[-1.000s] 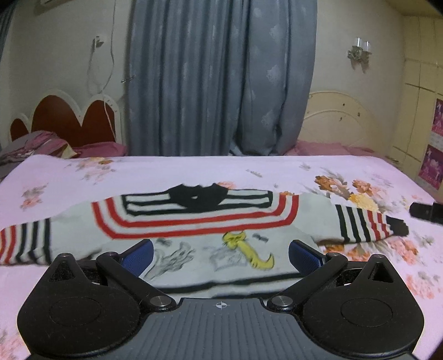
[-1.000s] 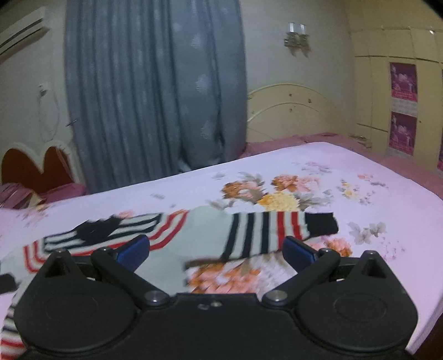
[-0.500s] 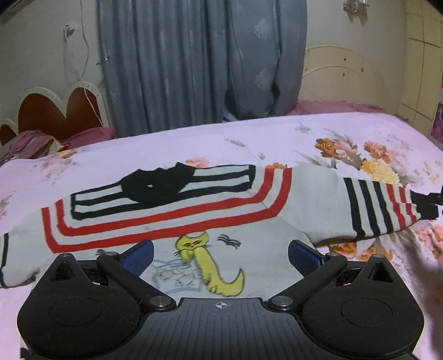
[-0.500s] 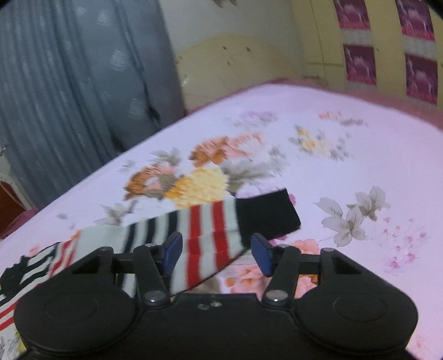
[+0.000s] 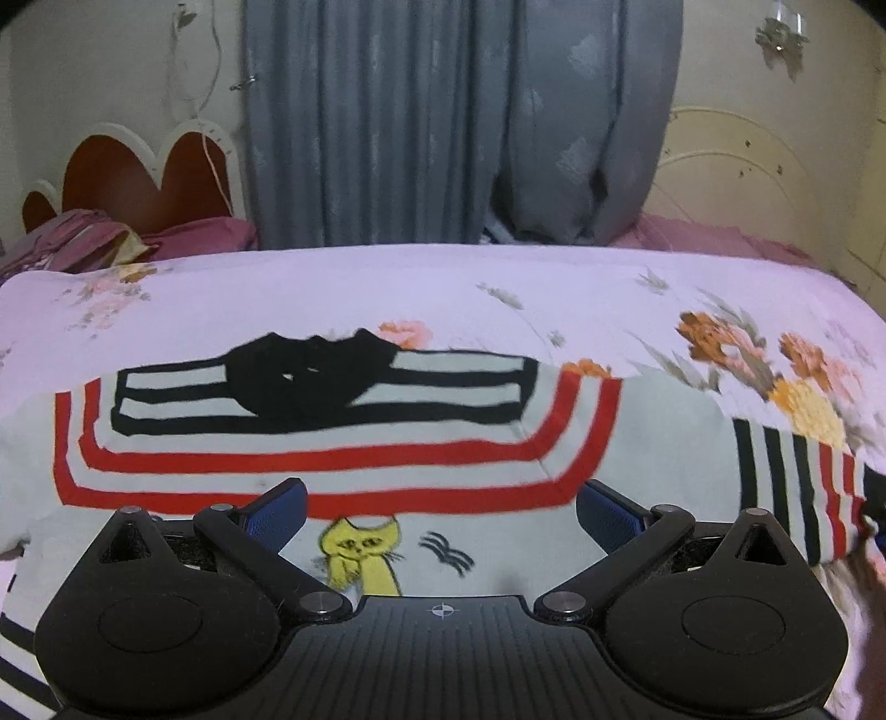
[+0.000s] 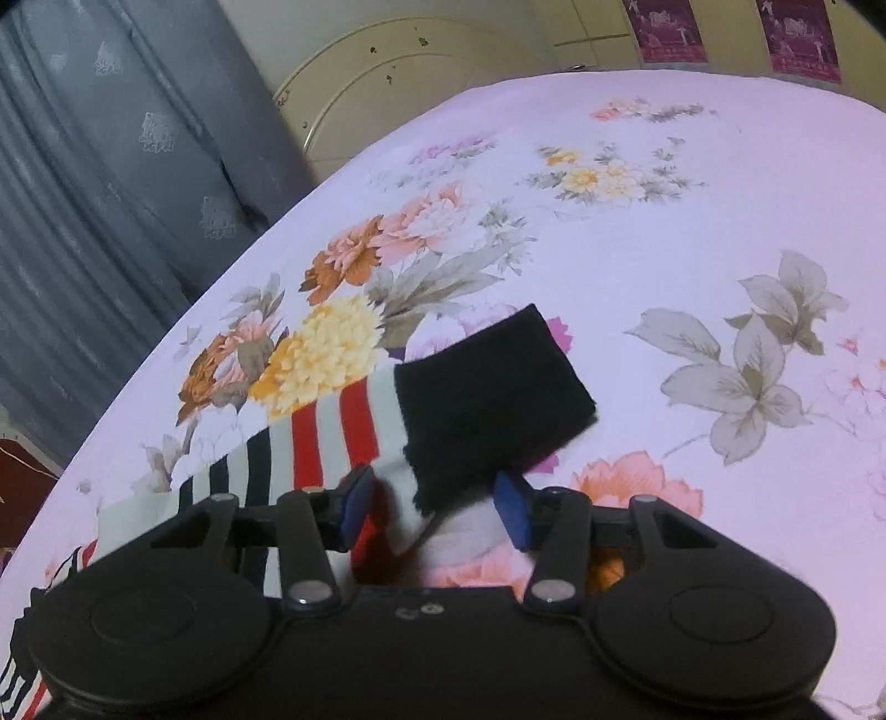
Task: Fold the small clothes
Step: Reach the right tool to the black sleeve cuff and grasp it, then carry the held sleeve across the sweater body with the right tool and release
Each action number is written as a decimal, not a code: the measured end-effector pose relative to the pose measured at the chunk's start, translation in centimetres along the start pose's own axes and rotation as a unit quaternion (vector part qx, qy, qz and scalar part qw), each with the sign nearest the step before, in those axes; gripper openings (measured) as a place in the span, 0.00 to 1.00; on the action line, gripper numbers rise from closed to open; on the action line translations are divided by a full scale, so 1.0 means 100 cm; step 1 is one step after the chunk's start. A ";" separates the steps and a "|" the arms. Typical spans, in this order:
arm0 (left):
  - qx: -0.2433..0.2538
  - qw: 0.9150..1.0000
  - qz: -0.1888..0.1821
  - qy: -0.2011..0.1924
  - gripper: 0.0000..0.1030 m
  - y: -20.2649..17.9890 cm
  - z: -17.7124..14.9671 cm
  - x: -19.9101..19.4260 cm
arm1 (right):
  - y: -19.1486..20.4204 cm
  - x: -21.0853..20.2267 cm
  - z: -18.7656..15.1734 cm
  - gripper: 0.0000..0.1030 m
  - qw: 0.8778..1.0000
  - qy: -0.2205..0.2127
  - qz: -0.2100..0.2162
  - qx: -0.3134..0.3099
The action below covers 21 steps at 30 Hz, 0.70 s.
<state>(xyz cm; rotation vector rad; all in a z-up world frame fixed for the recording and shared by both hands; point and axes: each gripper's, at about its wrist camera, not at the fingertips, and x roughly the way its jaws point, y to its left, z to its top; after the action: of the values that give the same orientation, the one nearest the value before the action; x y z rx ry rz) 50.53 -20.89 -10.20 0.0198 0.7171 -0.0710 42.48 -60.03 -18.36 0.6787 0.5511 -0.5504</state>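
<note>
The right tool (image 6: 434, 507) is closing around the sweater's (image 5: 343, 443) striped sleeve (image 6: 332, 437) beside its black cuff (image 6: 493, 387); it should catch both layers. The left tool (image 5: 440, 512) is hovering released.

A bed (image 5: 332, 293) under a pink sheet printed with orange and yellow flowers fills the foreground. Behind it hangs a grey curtain (image 5: 415, 122), with a red scalloped headboard (image 5: 144, 177) to its left and a cream headboard (image 5: 736, 171) to its right. Purple posters (image 6: 670, 27) are on the far wall.
</note>
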 end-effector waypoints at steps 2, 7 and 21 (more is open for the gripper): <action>-0.007 1.000 0.003 0.003 0.99 0.008 0.002 0.002 | 0.000 0.004 0.003 0.32 1.000 -0.004 -0.008 -0.001; -0.002 0.999 0.019 0.034 0.99 0.039 -0.003 0.007 | 0.014 0.013 0.012 0.13 0.998 -0.007 -0.038 -0.047; -0.058 0.997 0.038 0.029 0.99 0.176 -0.020 0.015 | 0.259 -0.026 -0.110 0.07 0.928 0.021 0.161 -0.335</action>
<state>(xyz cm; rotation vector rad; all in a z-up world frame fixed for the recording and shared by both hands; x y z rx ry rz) 51.62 -3.33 -12.80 -0.0619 0.7763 0.0452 53.70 -34.64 -12.83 0.1173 0.6071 -0.0178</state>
